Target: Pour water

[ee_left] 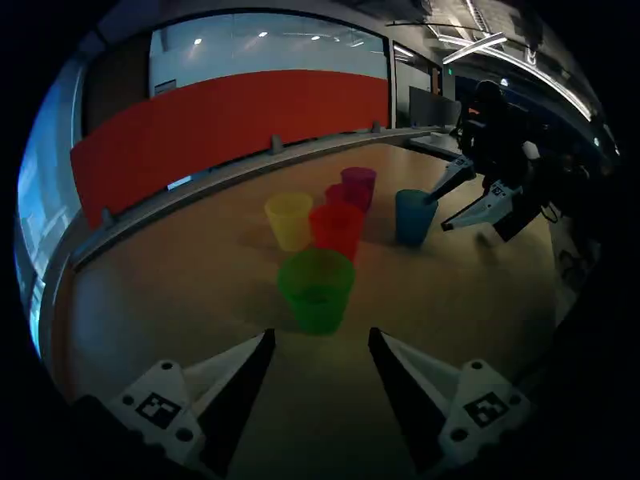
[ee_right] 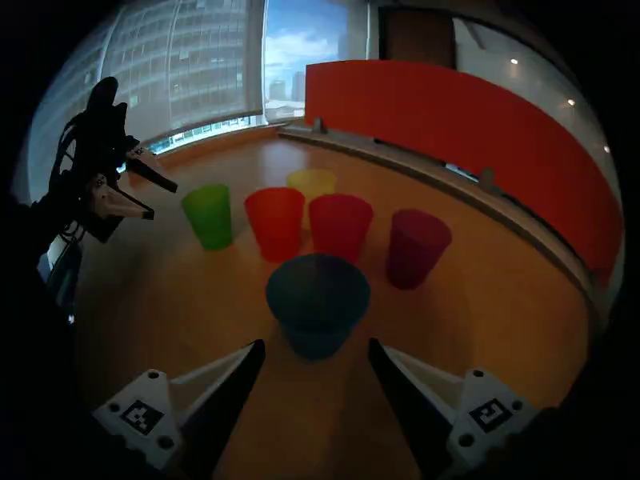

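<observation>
Tabletop [ee_left: 160, 288] stretches wide around cups [ee_left: 336, 228]; left gripper [ee_left: 320, 334] and right gripper [ee_right: 316, 346] gape.

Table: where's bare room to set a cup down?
Bare tabletop lies between the green cup, the yellow cup and the red partition, and between the maroon cup and that partition. It's crowded where the red cups, yellow cup and blue cup cluster.

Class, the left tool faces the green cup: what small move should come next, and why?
Probably ease the left tool forward until the green cup sits between its open jaws: the cup stands just ahead, centred on the gap, not yet gripped.
</observation>
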`<state>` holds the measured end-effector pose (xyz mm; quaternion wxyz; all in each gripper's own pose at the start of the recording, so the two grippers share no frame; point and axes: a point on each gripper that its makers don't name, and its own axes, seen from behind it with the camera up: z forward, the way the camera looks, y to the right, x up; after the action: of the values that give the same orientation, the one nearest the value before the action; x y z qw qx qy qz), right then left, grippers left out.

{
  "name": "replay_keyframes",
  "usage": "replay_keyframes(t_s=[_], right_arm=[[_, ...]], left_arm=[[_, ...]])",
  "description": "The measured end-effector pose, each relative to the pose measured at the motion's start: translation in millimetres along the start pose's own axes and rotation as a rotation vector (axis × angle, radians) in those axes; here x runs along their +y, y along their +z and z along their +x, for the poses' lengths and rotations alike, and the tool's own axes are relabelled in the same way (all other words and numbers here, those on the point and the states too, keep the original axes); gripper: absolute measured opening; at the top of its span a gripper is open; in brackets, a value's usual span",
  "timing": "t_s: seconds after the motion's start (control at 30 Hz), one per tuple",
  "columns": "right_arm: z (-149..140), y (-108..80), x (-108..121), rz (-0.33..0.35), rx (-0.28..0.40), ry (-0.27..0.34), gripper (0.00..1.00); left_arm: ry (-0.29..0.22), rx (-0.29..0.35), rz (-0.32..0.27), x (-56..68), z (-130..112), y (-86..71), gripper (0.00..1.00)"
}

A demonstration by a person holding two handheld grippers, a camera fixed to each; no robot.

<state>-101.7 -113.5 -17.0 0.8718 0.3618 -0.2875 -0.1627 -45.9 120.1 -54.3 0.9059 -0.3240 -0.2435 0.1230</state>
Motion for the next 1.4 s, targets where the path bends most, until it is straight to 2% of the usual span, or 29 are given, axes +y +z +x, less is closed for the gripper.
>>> replay_keyframes(t_s=[0.2, 0.4, 0.67, 0.87, 1.07, 1.4], right_arm=[[-4.3, -21.8, -1.0, -0.029, 0.035, 0.010, 1.00], [-8.4, -40.3, -0.3, -0.058, 0.066, 0.029, 1.00], [-9.9, -55.4, 3.1, -0.100, 0.104, 0.043, 1.00], [-3.6, -62.5, 9.6, -0.142, 0.152, 0.082, 1.00], [7.9, -72.2, 21.0, -0.203, 0.222, 0.114, 1.00], [17.0, -88.6, 46.7, -0.344, 0.309, 0.145, 1.00]], left_arm=[[-0.014, 0.042, 0.028, -0.6, 7.5, -11.5, 0.87], [-0.037, 0.086, 0.067, -6.3, 13.5, -21.1, 0.87], [-0.062, 0.133, 0.109, -16.6, 20.9, -33.8, 0.86], [-0.078, 0.169, 0.147, -26.6, 27.9, -40.8, 0.86], [-0.107, 0.225, 0.202, -39.0, 38.8, -50.2, 0.86], [-0.137, 0.300, 0.291, -58.1, 56.0, -65.5, 0.86]])
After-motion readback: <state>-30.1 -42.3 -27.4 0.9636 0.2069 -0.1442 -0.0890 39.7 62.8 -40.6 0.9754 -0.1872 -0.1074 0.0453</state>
